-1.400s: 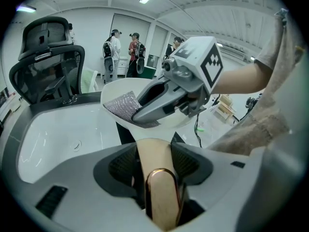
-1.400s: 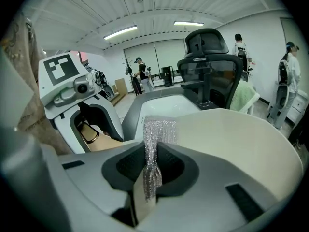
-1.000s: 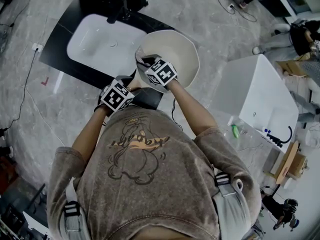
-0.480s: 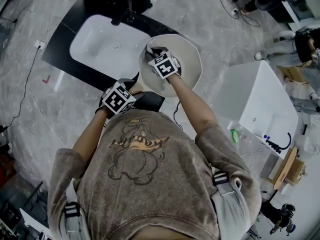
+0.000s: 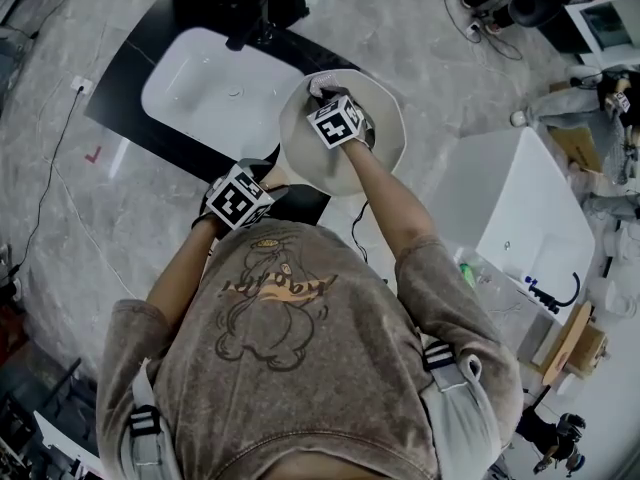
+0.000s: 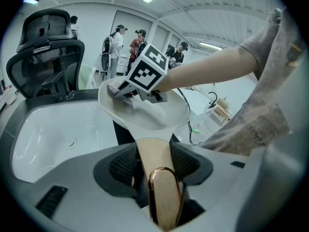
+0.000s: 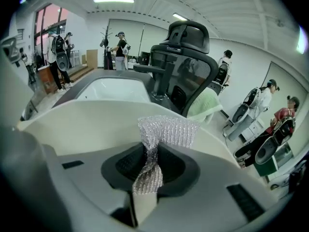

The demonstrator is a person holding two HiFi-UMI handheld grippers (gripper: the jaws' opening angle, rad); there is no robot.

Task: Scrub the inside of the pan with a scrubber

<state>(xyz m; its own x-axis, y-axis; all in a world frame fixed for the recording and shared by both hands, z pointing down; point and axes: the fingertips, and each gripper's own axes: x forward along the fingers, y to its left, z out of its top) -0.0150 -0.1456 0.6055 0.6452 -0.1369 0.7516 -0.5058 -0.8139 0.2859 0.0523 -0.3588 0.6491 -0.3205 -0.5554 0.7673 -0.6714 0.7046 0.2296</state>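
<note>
The pan (image 5: 388,133) — stiff, smooth, judged light — is held beside the sink (image 5: 200,83) by its wooden handle (image 6: 155,151), clamped in the left gripper (image 6: 153,170); the soft mesh scrubber (image 7: 166,132) — easily crushed — is pinched by the right gripper (image 7: 147,170) against the pan's inside.

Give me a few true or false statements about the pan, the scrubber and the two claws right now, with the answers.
1. The left claw is closed on the pan's handle. True.
2. The right claw holds nothing. False: it is shut on a silvery mesh scrubber.
3. The scrubber is inside the pan. True: the left gripper view shows it against the pan's pale inner surface.
4. The pan sits on the bottom of the sink. False: it is held up in the air by its handle, beside the sink.
</note>
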